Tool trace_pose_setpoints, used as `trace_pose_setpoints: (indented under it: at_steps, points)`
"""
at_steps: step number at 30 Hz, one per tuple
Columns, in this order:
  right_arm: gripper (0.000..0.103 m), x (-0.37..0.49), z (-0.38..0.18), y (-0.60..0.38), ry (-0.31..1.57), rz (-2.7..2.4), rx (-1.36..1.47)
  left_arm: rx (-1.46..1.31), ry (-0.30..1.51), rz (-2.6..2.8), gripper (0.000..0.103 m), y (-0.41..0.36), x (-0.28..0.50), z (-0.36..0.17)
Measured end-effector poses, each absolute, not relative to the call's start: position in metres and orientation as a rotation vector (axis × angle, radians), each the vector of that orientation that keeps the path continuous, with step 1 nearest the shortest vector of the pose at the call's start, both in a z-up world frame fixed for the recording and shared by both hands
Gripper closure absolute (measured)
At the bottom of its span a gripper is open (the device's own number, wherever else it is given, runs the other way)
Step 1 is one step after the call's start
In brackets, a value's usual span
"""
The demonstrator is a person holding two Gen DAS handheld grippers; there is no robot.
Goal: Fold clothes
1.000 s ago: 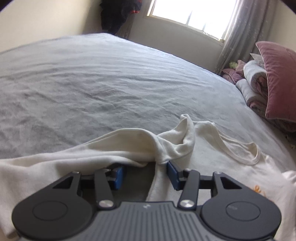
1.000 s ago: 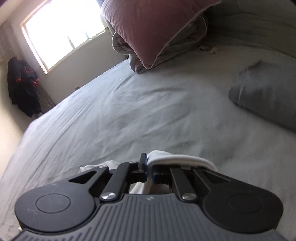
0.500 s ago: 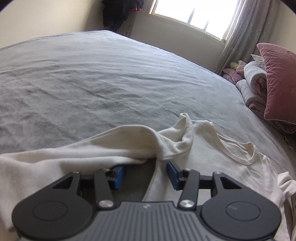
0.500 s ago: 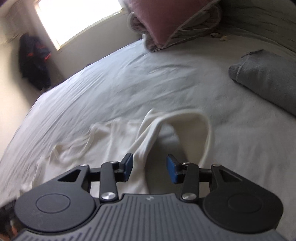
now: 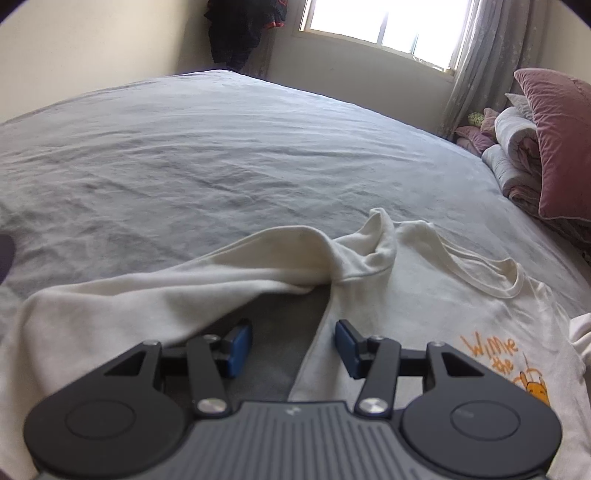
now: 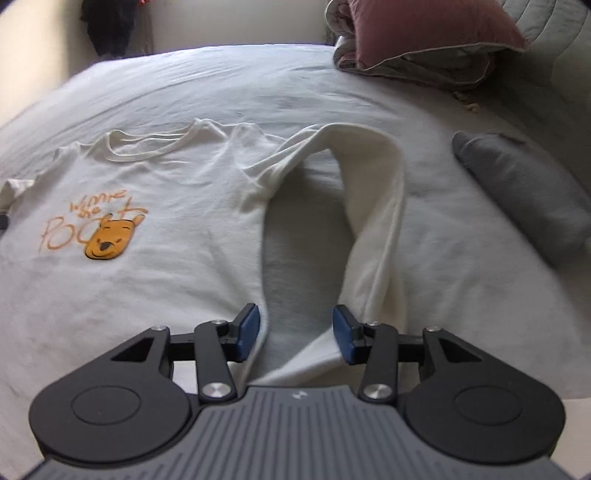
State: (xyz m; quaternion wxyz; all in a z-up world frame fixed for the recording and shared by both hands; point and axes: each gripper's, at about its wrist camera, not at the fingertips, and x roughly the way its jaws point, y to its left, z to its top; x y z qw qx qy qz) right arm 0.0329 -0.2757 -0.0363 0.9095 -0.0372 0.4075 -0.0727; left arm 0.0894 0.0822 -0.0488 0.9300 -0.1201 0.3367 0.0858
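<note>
1. A cream T-shirt (image 6: 177, 221) lies spread face up on the grey bed (image 5: 221, 155), its orange bear print (image 6: 107, 240) showing and its collar (image 6: 151, 147) pointing toward the far edge of the bed.
2. One long sleeve (image 6: 376, 206) loops out from the shoulder and doubles back toward the near edge.
3. The right gripper (image 6: 295, 336) hovers over the gap between shirt body and sleeve; its jaws are closing, part open, with only bare bed between the blue pads (image 6: 247, 332), gripping nothing.
4. The left gripper (image 5: 293, 347) stands about half open over the other sleeve (image 5: 166, 291), empty.
5. A folded grey garment (image 6: 524, 192) lies near the sleeve; a pink pillow (image 6: 428, 29) rests at the head of the bed.
</note>
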Motion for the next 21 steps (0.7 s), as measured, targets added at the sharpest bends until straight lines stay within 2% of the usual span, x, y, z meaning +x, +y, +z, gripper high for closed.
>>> trace_pose_setpoints:
  at_steps: [3,11,16,21]
  points:
    - [0.062,0.03,-0.035,-0.28,0.829,-0.234,-0.159,-0.242,0.694,0.188,0.05,0.082,0.086,-0.046]
    - [0.054,0.011,-0.006,-0.352,0.783,-0.214,0.209,-0.253,0.74,0.123,0.049,0.064,0.08,-0.036]
    - [0.054,0.021,-0.013,-0.378,0.854,-0.171,0.315,-0.184,0.722,0.03,0.047,0.028,0.064,-0.023]
    - [0.054,0.03,-0.027,-0.387,0.911,-0.133,0.329,-0.069,0.759,-0.22,0.047,-0.04,0.048,-0.031]
